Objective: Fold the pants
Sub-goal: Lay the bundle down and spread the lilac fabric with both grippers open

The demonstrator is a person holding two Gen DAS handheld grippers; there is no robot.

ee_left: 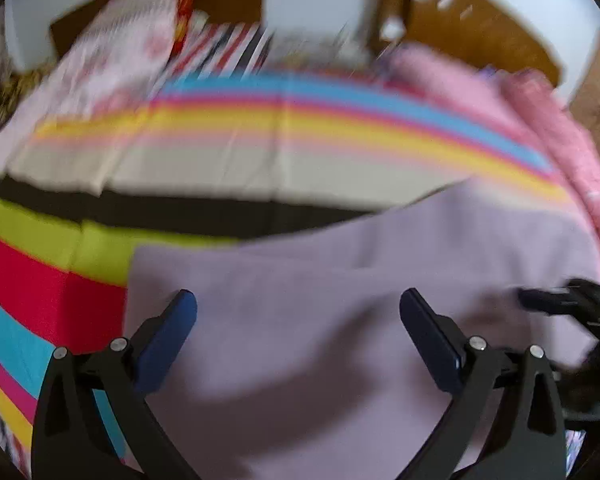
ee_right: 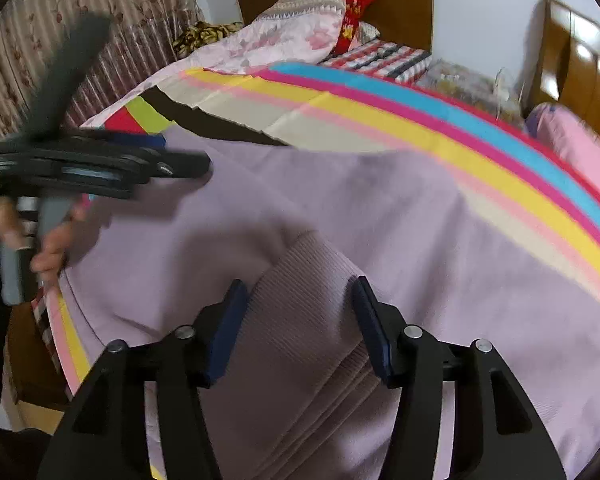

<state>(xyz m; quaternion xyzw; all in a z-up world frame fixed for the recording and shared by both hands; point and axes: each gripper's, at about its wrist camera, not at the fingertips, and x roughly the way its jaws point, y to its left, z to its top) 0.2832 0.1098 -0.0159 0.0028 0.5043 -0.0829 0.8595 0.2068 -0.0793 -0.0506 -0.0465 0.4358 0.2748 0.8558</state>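
Observation:
The lilac pants (ee_left: 320, 360) lie spread flat on the striped bedspread (ee_left: 260, 128). In the blurred left wrist view my left gripper (ee_left: 298, 300) hovers over them, jaws wide open with only flat cloth below. In the right wrist view the pants (ee_right: 380, 208) cover the bed's near side, and their ribbed band (ee_right: 308, 320) runs up between the pads of my right gripper (ee_right: 300, 286). Those jaws stand apart and do not squeeze the band. The left gripper (ee_right: 180, 168) shows at the left, blurred, over the pants' far corner, with a hand (ee_right: 48, 248) on its handle. My right gripper (ee_left: 548, 300) appears dark at the right edge.
Pillows and folded bedding (ee_right: 300, 32) pile against the wooden headboard (ee_right: 404, 4) at the far end. A pink quilt (ee_right: 580, 152) lies along the right side. A patterned curtain (ee_right: 80, 20) hangs at the left, past the bed's edge (ee_right: 72, 344).

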